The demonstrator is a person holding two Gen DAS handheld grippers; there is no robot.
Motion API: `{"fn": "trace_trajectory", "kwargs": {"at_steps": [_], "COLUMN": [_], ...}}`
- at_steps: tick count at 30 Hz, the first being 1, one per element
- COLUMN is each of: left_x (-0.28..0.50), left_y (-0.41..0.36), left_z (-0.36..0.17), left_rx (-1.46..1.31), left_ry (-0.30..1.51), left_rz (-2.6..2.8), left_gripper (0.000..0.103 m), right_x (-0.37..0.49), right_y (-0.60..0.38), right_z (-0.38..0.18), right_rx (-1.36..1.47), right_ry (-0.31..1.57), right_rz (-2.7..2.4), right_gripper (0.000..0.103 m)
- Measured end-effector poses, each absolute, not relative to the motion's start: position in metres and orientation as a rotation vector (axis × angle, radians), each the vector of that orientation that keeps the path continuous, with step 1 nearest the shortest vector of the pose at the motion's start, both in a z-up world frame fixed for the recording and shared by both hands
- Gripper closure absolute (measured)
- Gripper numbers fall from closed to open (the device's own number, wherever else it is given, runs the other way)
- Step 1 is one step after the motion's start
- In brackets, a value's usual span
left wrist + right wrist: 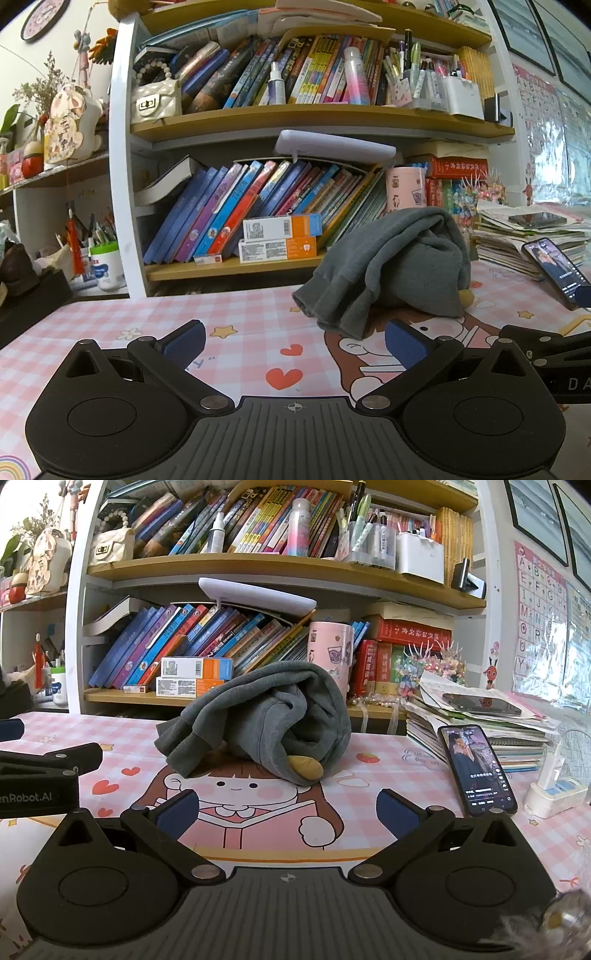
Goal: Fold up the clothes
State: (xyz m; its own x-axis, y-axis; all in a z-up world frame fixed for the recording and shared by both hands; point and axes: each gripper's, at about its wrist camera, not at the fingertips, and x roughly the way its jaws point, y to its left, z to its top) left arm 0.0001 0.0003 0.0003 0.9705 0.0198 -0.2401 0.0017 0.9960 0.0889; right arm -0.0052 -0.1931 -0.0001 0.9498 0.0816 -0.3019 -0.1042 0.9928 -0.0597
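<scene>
At the far left, a side shelf (55, 173) carries ornaments and a small plant, and below it a cup of pens (105, 258) stands at the table's edge. The left gripper (293, 345) sits low over the pink checked table mat (240, 314), its jaws spread as wide as they go and nothing between the blue pads (186, 345); only the printed hearts and stars of the mat show in the gap. Behind it rises a white-framed bookcase (122, 147) with wooden boards, crowded with slanted picture books, a cream quilted handbag (157, 98) on the middle board and two orange and white boxes (280, 238) stacked on the lowest one. Further right lies the grey sweater (266, 716), a crumpled heap on the mat just in front of the bookcase, one ribbed cuff drooping toward the left and a yellowish patch peeking out at its lower edge. It rests partly over the cartoon girl printed on the mat and is apart from both grippers. The right gripper (288, 814) is also fully spread and empty, pointed at the heap from the near side, with the left one just beside it. A pink mug (330, 646) stands behind the sweater. To the right a lit phone (476, 768) leans against a pile of books and papers (517, 738), a second dark phone (480, 703) lies on top, and a white charger (550, 790) sits at the far right.
</scene>
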Motion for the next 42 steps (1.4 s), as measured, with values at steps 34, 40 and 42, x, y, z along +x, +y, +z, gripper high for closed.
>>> {"fn": "trace_trajectory", "kwargs": {"at_steps": [34,40,42], "left_x": [0.0005,0.0007,0.0007], "left_y": [0.0005,0.0003,0.0002], "left_z": [-0.0001,-0.0002,-0.0004], "left_rx": [0.093,0.093,0.094], "left_ry": [0.246,0.246,0.247], "left_rz": [0.009,0.010,0.010], "left_gripper": [0.000,0.000,0.000], "right_x": [-0.0045,-0.0041,-0.0042], "right_y": [-0.1936,-0.1936,-0.1937], "right_z": [-0.0003,-0.0002,-0.0002], "right_rx": [-0.074,-0.075,-0.075], "right_ry": [0.309,0.310,0.311], "right_rz": [0.098,0.098,0.098], "right_gripper": [0.000,0.000,0.000]}}
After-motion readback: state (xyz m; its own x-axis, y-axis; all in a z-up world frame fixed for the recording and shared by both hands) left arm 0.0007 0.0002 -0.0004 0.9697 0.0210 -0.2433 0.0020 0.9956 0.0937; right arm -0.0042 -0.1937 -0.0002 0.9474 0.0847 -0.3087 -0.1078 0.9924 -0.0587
